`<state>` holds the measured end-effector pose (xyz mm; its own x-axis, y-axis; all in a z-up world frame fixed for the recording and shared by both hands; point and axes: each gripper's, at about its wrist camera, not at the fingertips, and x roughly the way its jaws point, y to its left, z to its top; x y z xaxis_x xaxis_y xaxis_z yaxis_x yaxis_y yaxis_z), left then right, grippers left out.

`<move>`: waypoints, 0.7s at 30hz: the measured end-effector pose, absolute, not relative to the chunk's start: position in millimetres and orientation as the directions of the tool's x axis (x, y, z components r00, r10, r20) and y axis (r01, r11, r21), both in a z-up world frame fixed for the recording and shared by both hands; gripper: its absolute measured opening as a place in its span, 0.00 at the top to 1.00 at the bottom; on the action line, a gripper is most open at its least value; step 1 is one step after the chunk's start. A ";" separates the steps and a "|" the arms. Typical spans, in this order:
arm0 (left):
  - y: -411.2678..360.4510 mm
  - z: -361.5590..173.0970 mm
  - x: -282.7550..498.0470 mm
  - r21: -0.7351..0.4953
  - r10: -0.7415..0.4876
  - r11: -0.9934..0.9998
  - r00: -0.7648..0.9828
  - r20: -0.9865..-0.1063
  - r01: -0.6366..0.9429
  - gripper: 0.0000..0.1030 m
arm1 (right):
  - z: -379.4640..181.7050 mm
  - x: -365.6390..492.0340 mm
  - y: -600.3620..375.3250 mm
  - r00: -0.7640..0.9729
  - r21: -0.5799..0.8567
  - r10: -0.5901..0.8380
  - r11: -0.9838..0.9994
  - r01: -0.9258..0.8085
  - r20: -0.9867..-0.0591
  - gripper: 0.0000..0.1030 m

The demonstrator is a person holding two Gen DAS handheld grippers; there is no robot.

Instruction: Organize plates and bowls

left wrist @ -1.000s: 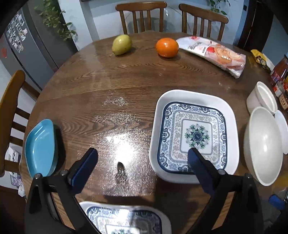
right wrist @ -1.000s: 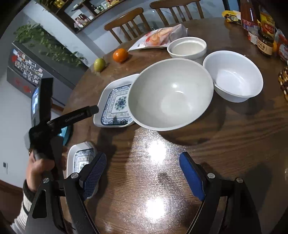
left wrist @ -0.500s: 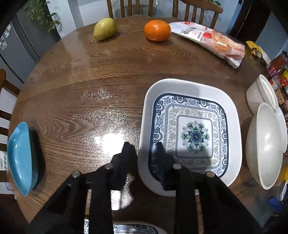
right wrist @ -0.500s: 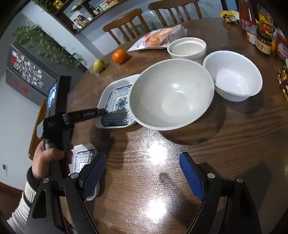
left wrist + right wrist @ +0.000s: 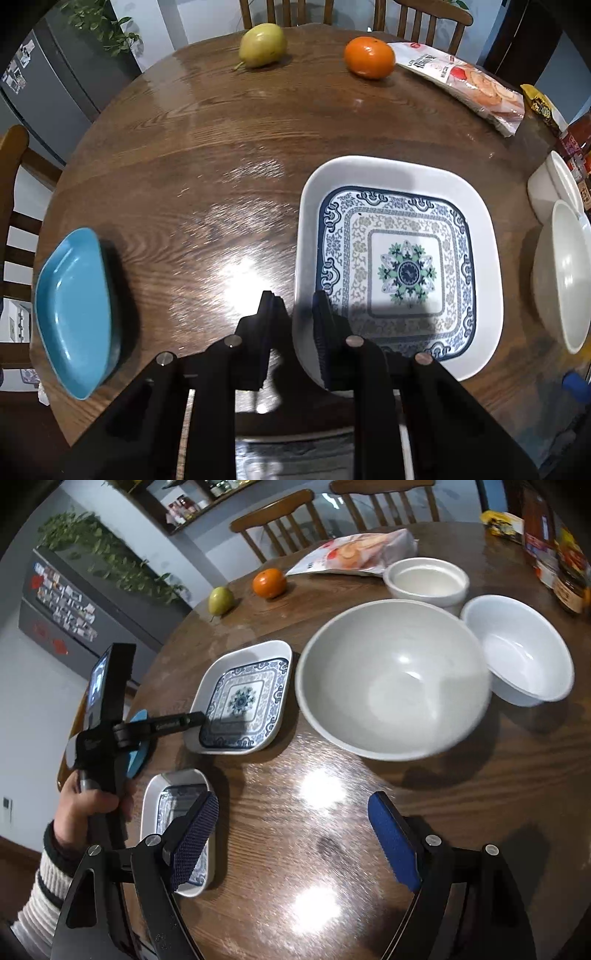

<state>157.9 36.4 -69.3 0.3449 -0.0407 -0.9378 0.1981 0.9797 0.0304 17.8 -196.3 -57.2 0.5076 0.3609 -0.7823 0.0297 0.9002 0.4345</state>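
My left gripper (image 5: 295, 325) is shut on the near left rim of the large square blue-patterned plate (image 5: 402, 258); it also shows in the right wrist view (image 5: 192, 720) at that plate (image 5: 243, 698). A smaller patterned plate (image 5: 177, 812) lies near the table's front edge, below the left gripper. A blue dish (image 5: 74, 310) sits at the left edge. My right gripper (image 5: 291, 838) is open and empty over bare table, in front of a large white bowl (image 5: 395, 679). A second white bowl (image 5: 517, 657) and a small round white bowl (image 5: 424, 579) stand behind it.
A pear (image 5: 262, 44), an orange (image 5: 369, 55) and a snack bag (image 5: 465, 88) lie at the far side of the round wooden table (image 5: 184, 147). Jars and bottles (image 5: 569, 572) stand at the right edge. Chairs surround the table.
My left gripper moved forward to the large patterned plate and closed from wide open onto its rim. The right gripper stayed open and nearly still.
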 end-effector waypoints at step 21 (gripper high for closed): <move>75.7 -75.9 161.1 0.012 -0.041 0.989 0.351 -0.935 0.148 0.79 | -75.4 122.8 -98.8 0.496 0.237 0.239 0.969 -0.067 -0.835 0.25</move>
